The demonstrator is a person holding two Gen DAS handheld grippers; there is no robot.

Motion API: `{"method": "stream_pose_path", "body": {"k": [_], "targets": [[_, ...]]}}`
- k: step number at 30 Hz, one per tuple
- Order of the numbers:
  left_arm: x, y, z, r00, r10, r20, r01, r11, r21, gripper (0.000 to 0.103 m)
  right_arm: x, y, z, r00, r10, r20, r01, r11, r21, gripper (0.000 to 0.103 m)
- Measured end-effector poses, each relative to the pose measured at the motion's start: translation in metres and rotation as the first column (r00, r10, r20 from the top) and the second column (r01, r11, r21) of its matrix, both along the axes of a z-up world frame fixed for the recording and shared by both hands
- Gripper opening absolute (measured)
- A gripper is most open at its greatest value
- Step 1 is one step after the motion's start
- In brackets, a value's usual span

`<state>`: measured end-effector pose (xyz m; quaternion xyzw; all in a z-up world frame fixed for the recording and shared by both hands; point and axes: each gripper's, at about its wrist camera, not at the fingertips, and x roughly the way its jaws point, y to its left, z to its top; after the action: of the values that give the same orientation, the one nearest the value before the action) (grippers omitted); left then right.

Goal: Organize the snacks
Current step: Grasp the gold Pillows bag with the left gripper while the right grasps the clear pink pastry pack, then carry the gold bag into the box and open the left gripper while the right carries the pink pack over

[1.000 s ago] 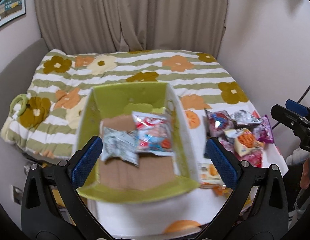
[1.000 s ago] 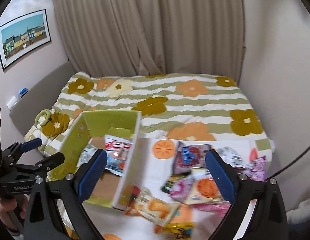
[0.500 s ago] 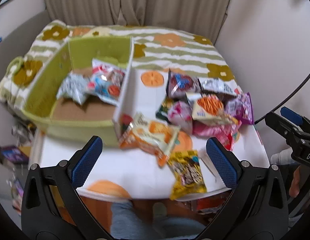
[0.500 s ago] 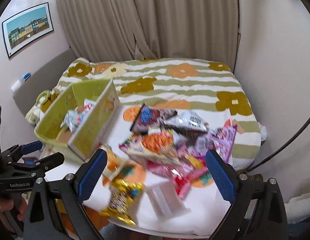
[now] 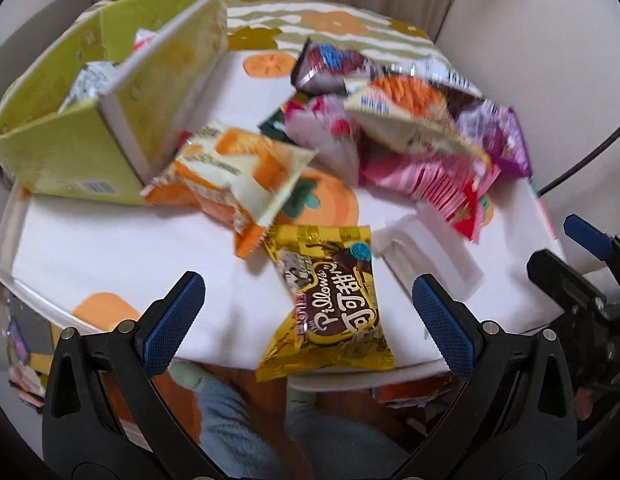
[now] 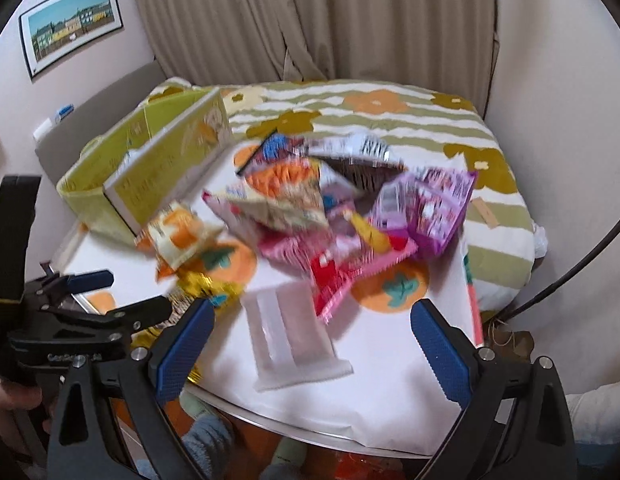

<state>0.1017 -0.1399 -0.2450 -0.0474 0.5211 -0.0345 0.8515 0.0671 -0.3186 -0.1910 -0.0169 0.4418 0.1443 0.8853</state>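
A green box [image 5: 65, 152] [image 6: 161, 164] stands at the table's left with snack packets inside. A yellow chocolate packet [image 5: 330, 300] lies at the near table edge, between the fingers of my open, empty left gripper [image 5: 307, 320]. An orange packet [image 5: 233, 172] [image 6: 177, 236] leans against the box. A pile of pink, purple and orange packets [image 5: 414, 128] [image 6: 330, 200] lies at the right. My right gripper [image 6: 310, 344] is open and empty above a white flat packet [image 6: 289, 336].
The table has a white cloth with orange fruit prints [image 6: 398, 360]. A bed with a striped flowered cover [image 6: 390, 120] lies behind it. A black cable [image 6: 582, 264] hangs at the right. The person's legs [image 5: 245, 432] show below the table edge.
Both grippers have swung right and down, away from the green box toward the loose packets and the near table edge. Both stay open and empty.
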Motion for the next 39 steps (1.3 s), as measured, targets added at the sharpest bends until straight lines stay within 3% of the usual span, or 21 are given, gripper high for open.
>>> {"method": "stream_pose_path", "body": {"k": [4, 7, 10, 13, 22, 29, 32, 35, 39], "targets": [[0.005, -0.009, -0.026, 0.999, -0.009, -0.032, 0.010, 1.000, 0.026, 0.102, 0.001, -0.004, -0.030, 0.999, 0.048, -0.020, -0.049, 0.998, -0.027, 0.098], [0.006, -0.011, -0.038, 0.998, -0.013, -0.054, 0.015, 0.999, 0.029, 0.094, 0.000, -0.004, -0.046, 0.995, 0.082, -0.048, -0.085, 0.995, -0.058, 0.098], [0.007, -0.010, -0.047, 0.997, -0.012, -0.075, 0.015, 0.999, 0.035, 0.084, 0.001, -0.001, -0.058, 0.991, 0.111, -0.076, -0.115, 0.992, -0.059, 0.098], [0.009, -0.009, -0.053, 0.996, -0.016, -0.092, 0.019, 0.999, 0.028, 0.064, 0.003, 0.005, -0.066, 0.986, 0.136, -0.091, -0.142, 0.988, -0.058, 0.098], [0.008, -0.011, -0.057, 0.994, -0.034, -0.105, 0.038, 0.999, 0.039, 0.062, 0.014, 0.023, -0.084, 0.975, 0.186, -0.119, -0.197, 0.977, -0.082, 0.097], [0.007, -0.017, -0.053, 0.994, -0.044, -0.105, 0.050, 0.997, 0.056, 0.062, 0.017, 0.035, -0.091, 0.969, 0.210, -0.131, -0.223, 0.970, -0.098, 0.086], [0.006, -0.017, -0.049, 0.994, -0.049, -0.100, 0.055, 0.997, 0.059, 0.061, 0.018, 0.040, -0.096, 0.966, 0.210, -0.150, -0.227, 0.968, -0.106, 0.074], [0.006, -0.020, -0.044, 0.994, -0.056, -0.095, 0.062, 0.997, 0.052, 0.053, 0.014, 0.044, -0.096, 0.970, 0.202, -0.136, -0.222, 0.962, -0.161, 0.063], [0.004, -0.022, -0.038, 0.993, -0.073, -0.092, 0.078, 0.996, 0.050, 0.048, 0.010, 0.041, -0.094, 0.972, 0.185, -0.146, -0.205, 0.969, -0.136, 0.060]]}}
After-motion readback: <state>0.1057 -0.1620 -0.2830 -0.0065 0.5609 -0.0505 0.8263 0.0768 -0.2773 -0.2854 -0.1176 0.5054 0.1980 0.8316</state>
